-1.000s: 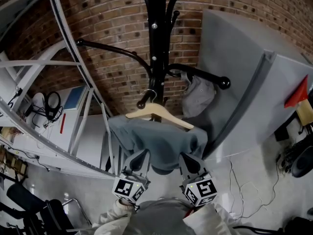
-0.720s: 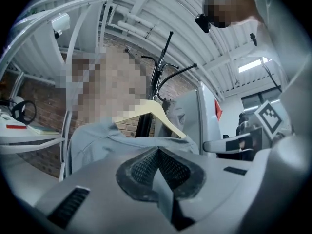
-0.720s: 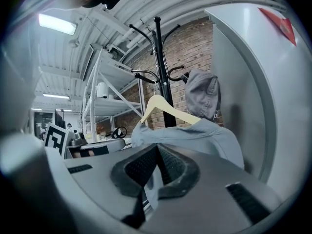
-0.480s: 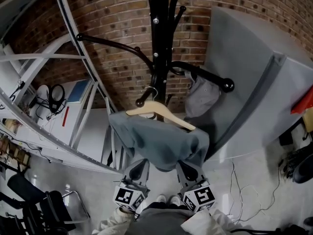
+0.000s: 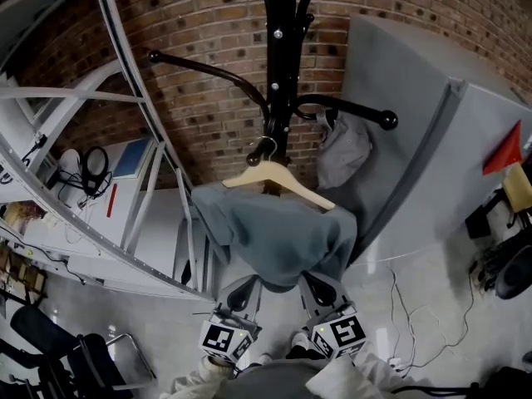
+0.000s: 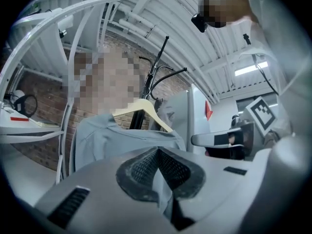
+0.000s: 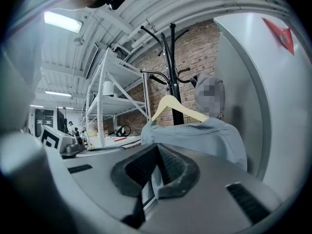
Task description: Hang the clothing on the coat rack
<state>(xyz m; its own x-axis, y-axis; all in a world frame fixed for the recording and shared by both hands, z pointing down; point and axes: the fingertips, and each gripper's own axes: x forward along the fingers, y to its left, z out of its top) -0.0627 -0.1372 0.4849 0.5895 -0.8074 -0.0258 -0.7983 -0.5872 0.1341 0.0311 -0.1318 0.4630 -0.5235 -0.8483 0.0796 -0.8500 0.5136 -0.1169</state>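
Note:
A grey-blue garment (image 5: 274, 235) hangs over a wooden hanger (image 5: 278, 181) right in front of the black coat rack (image 5: 283, 56). The hanger's metal hook (image 5: 264, 148) sits by a short lower peg at the pole; I cannot tell whether it rests on it. My left gripper (image 5: 241, 289) and right gripper (image 5: 320, 289) are both shut on the garment's lower hem, side by side. In the left gripper view, cloth (image 6: 122, 140) is pinched between the pads of the left gripper (image 6: 158, 152). In the right gripper view, the right gripper (image 7: 157, 150) pinches cloth (image 7: 200, 135) the same way.
A grey cap-like item (image 5: 341, 152) hangs on the rack's right arm (image 5: 349, 110). A tall grey cabinet (image 5: 432, 140) stands close on the right, white metal shelving (image 5: 125, 140) on the left, a brick wall (image 5: 208, 23) behind. Cables (image 5: 407, 314) lie on the floor.
Both grippers have carried the garment and hanger closer to the rack's pole; the hook now sits against the lower peg. The grip is unchanged.

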